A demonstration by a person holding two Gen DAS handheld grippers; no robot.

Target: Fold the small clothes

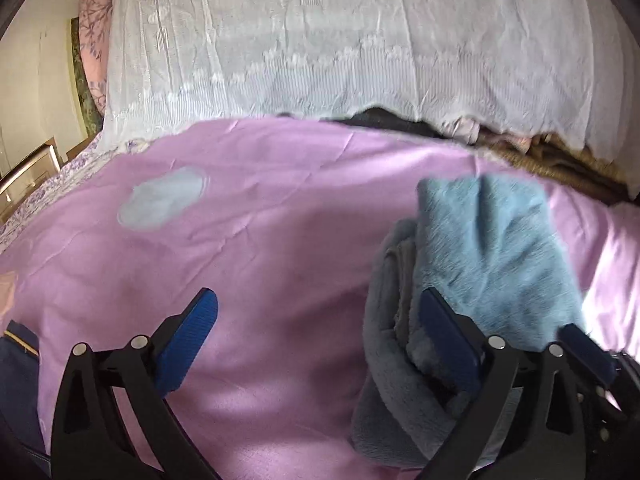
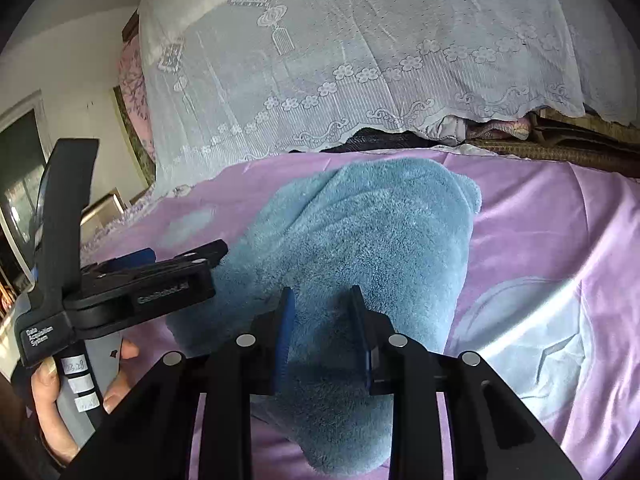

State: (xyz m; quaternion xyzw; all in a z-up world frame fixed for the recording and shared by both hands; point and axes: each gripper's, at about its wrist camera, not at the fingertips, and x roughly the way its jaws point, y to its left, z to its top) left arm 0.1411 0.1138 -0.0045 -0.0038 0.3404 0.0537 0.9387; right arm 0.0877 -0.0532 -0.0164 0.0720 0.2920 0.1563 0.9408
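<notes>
A fluffy blue garment (image 2: 360,248) lies on the pink bed sheet (image 2: 552,240), folded into a long bundle. My right gripper (image 2: 322,312) is shut on the blue garment, its blue pads pinching the plush near the bundle's near end. In the left wrist view the garment (image 1: 492,248) lies at the right, with a greyer underside (image 1: 384,360) showing. My left gripper (image 1: 316,308) is open wide and empty. Its right finger (image 1: 444,332) rests against the garment's edge and its left finger (image 1: 192,328) is over bare sheet. The left gripper also shows in the right wrist view (image 2: 160,268), held by a hand.
A white lace cover (image 1: 340,48) drapes over a pile at the back of the bed. Dark and brown fabrics (image 1: 560,156) peek out under its edge at the right. A pale cloud print (image 1: 160,196) marks the sheet. A wall and furniture (image 2: 24,184) stand at left.
</notes>
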